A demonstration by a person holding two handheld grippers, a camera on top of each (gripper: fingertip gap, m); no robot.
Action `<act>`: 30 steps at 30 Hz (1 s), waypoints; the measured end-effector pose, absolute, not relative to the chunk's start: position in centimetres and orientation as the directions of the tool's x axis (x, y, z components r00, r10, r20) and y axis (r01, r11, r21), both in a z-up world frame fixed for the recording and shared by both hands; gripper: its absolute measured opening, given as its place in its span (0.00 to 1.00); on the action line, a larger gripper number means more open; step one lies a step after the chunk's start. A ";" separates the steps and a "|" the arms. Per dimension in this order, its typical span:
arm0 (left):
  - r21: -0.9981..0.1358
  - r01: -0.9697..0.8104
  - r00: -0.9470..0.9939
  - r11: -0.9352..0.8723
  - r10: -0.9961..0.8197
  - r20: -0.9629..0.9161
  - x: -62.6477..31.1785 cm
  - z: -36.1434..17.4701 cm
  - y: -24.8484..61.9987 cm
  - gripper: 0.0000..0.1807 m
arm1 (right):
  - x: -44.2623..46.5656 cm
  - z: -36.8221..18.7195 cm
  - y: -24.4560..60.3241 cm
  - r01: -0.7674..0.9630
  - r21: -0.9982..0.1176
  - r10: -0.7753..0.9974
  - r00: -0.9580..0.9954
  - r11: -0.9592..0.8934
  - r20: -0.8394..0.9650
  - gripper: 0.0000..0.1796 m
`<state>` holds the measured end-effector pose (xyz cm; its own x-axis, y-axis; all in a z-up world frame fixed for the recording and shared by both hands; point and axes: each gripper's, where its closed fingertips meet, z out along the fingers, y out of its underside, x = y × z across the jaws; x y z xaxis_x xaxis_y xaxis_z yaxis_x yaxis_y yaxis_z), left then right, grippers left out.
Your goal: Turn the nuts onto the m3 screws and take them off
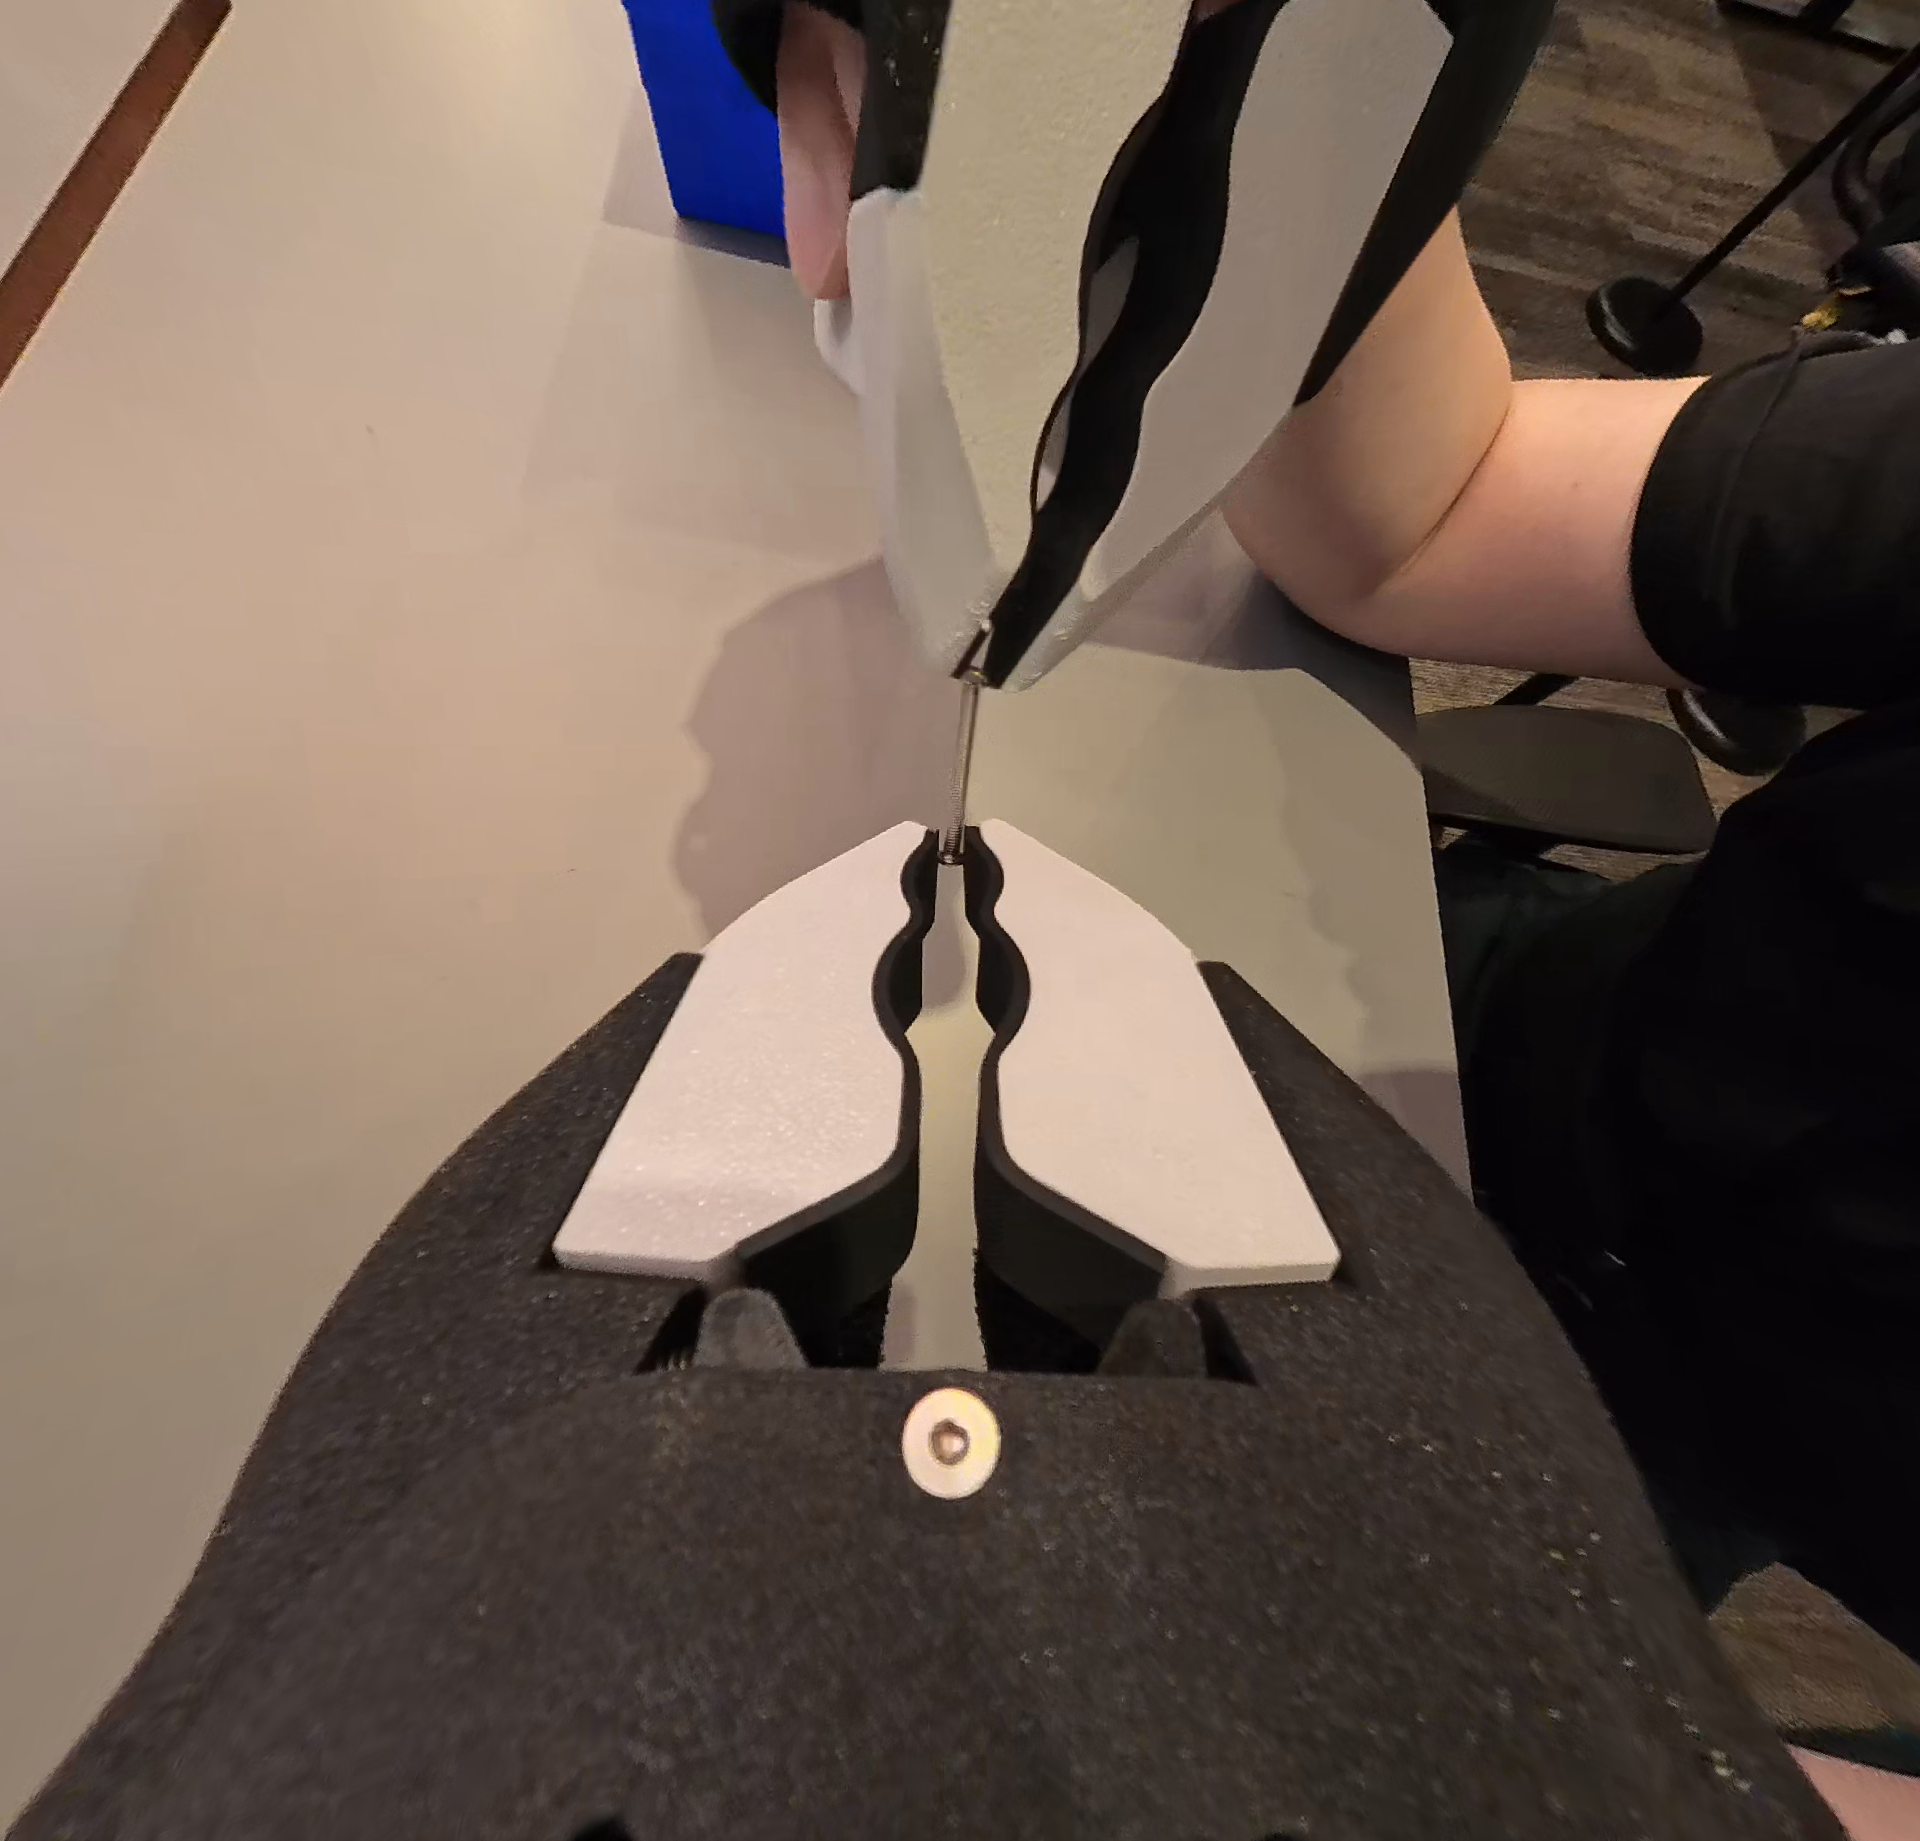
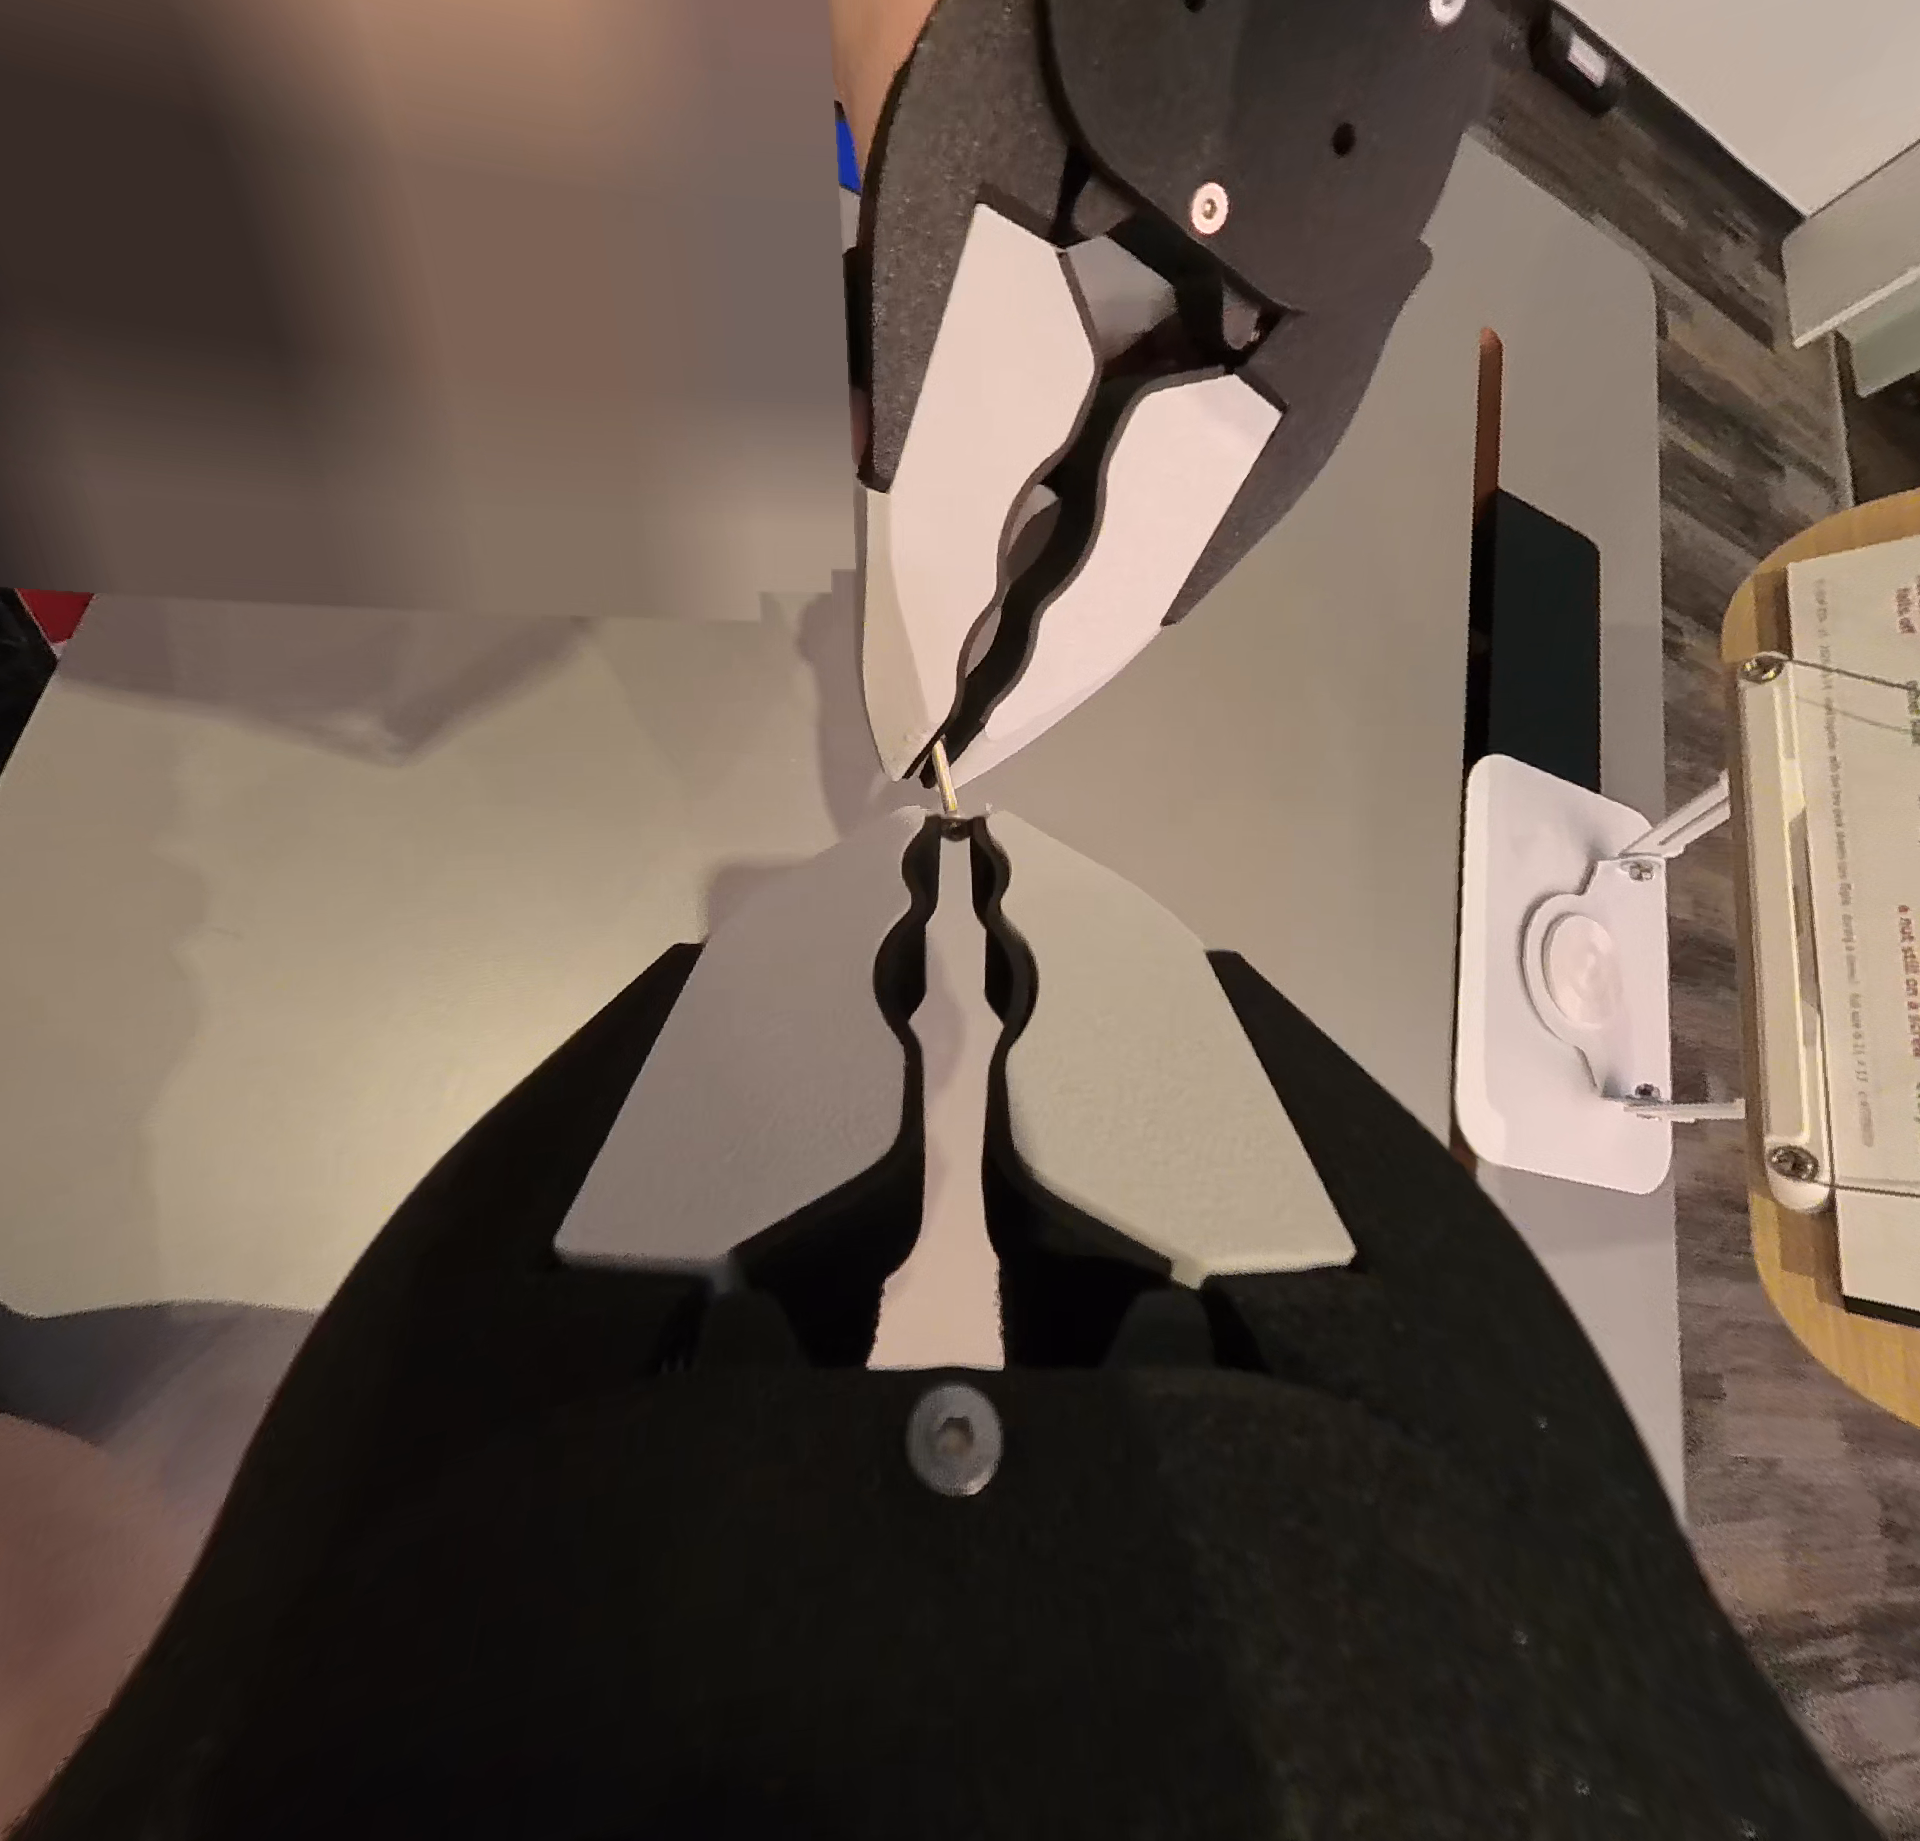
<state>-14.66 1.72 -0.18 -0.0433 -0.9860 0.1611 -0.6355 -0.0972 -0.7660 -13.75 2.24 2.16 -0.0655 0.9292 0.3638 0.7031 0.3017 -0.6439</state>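
2 grippers, left gripper (image 1: pixel 951 835) and right gripper (image 2: pixel 953 823), clamp 1 screw (image 1: pixel 964 757) between them; nut progress cannot be told.

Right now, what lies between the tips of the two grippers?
Only the thin screw spans the gap, from the right gripper above to the left gripper below. The left wrist view shows this best.

claws: 2 (image 1: pixel 952 835) (image 1: pixel 982 661) | screw (image 1: pixel 962 752) between claw tips: 1 | nut at near claw tip: perhaps 1 | blue bin (image 1: pixel 698 118) beyond far claw: 1
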 end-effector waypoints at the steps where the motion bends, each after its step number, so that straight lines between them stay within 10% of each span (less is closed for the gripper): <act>1: -0.766 -0.635 -0.041 -0.096 -0.987 0.158 -14.6 -0.2 1.7 0.02 | -13.7 2.2 2.4 0.705 -0.648 0.933 -0.053 0.288 0.357 0.03; 30: -0.786 -0.612 0.025 -0.093 -0.995 0.098 -14.5 0.4 3.0 0.02 | -13.9 2.8 3.5 0.639 -0.764 0.984 0.069 0.084 0.166 0.03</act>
